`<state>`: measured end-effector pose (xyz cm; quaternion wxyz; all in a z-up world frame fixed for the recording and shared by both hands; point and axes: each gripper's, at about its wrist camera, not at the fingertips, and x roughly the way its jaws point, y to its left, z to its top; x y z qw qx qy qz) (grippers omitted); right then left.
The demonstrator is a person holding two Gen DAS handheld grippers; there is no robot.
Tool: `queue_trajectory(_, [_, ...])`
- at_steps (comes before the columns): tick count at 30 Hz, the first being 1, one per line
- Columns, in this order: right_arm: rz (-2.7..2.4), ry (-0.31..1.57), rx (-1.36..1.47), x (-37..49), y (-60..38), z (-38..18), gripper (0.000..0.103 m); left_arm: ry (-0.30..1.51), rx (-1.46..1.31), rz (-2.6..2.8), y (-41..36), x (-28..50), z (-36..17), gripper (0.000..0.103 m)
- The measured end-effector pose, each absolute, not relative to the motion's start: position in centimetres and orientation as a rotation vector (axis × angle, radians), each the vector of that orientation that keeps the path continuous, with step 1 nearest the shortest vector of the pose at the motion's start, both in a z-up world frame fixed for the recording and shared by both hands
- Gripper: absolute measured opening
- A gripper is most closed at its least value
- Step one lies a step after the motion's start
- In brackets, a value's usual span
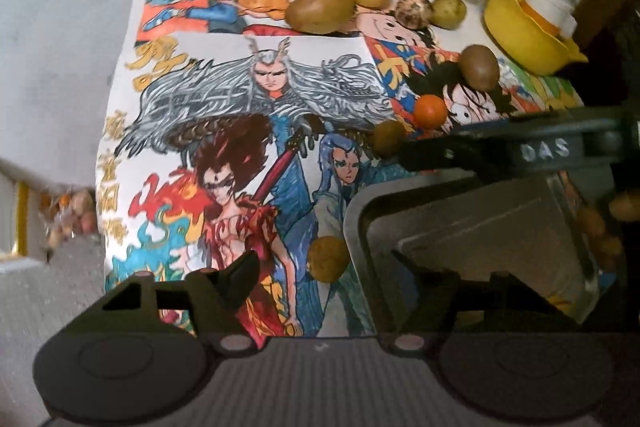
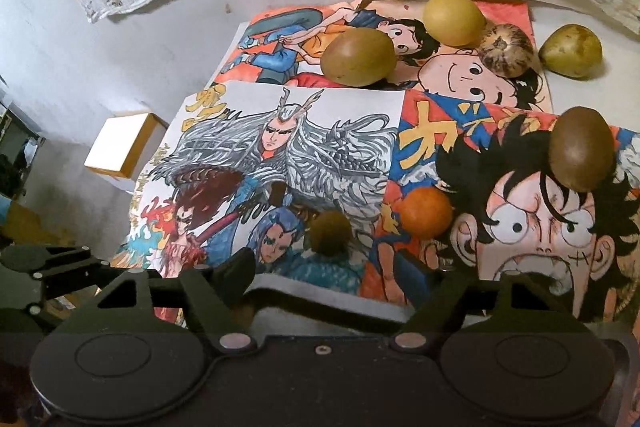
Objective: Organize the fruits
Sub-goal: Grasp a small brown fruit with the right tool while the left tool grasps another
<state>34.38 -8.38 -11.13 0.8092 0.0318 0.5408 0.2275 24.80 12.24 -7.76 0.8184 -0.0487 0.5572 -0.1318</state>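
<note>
Lying loose on drawn posters (image 1: pixel 240 75), eight fruits (image 1: pixel 320 9) are being shown from the left wrist. One yellow bowl (image 1: pixel 520 39) is being seen only here, beside one grey container (image 1: pixel 460 211). The left gripper (image 1: pixel 320 267) is being held open. From the right wrist, seven fruits and one white box (image 2: pixel 124 147) are being shown, and the right gripper (image 2: pixel 328 263) is being held open.

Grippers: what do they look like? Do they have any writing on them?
The left gripper and right gripper are both matt black. Each has two big round discs at the base, small silver bolts, and angular fingers with triangular cut-outs. White letters, seemingly DAS, mark the right one's side. No cables or sleeves show.
</note>
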Motion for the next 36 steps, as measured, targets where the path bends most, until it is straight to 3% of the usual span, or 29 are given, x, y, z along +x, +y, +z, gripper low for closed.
queue_trajectory(16, [0.459, 1.181, 0.025, 35.9, -7.1, -12.5, 0.057, 1.179, 0.116, -0.423, 10.8, 25.3, -8.7, 0.040])
queue_trajectory(33, [0.488, 1.151, -0.009, 36.1, -6.4, -13.8, 0.030, 1.208, 0.028, -0.390, 11.0, 26.4, -9.2, 0.028])
queue_trajectory(36, [0.498, 1.142, -0.006, 36.3, -6.4, -13.7, 0.030, 1.207, 0.010, -0.374, 11.1, 26.4, -9.1, 0.027])
